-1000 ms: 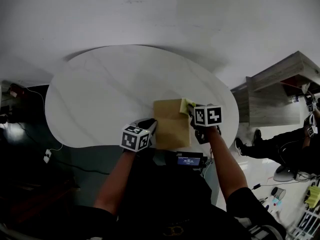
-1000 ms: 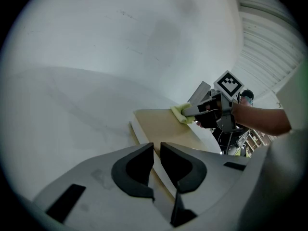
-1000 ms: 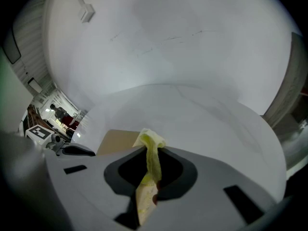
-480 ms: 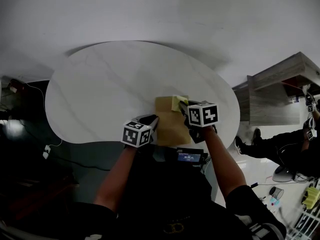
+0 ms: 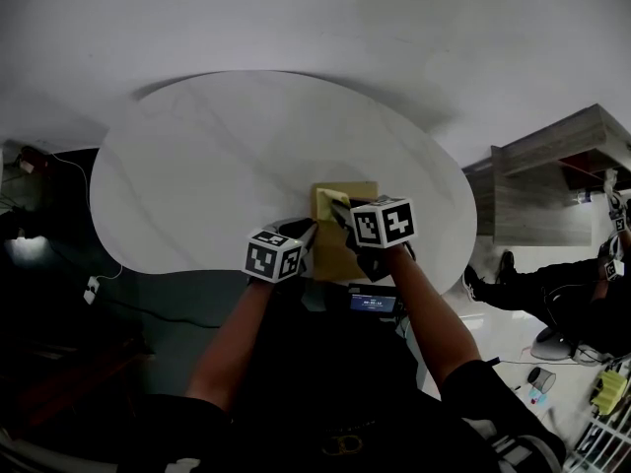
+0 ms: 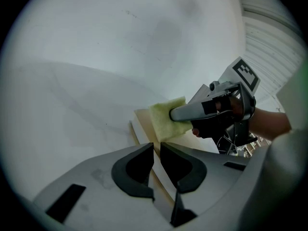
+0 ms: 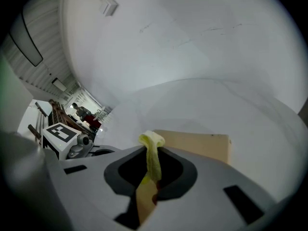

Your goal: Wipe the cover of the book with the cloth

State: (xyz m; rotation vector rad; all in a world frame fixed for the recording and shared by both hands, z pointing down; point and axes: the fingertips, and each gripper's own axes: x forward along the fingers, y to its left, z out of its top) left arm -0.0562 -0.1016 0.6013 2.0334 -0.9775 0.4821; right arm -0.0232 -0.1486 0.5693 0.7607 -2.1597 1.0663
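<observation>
Filling the middle of the head view, a white oval table with faint marble veining (image 5: pixel 197 185) is seen from above. A grey wooden shelf unit (image 5: pixel 552 166) stands off the table's edge at 3 o'clock. A tan rectangular book with a plain cover (image 5: pixel 363 197) lies flat at the table's near rim, at about 5 o'clock on the tabletop.

The left gripper (image 6: pixel 157 150) is set at the book's left edge, at roughly 8 o'clock from the book's centre. Its jaws are drawn almost together, with only a narrow slit left between them. Nothing is seen clamped there, and the book's page edge runs beneath the slit.

The right gripper (image 7: pixel 154 160) is held over the book from the 4 o'clock side, its tips reaching toward the book's far-left corner. Its jaws are closed on a small pale yellow-green cloth (image 7: pixel 153 153), which is pinched into an upright fold between them. From the left gripper view, the free part of the cloth is spread flat on the cover at the book's 11 o'clock corner, directly under the right gripper's tips.
</observation>
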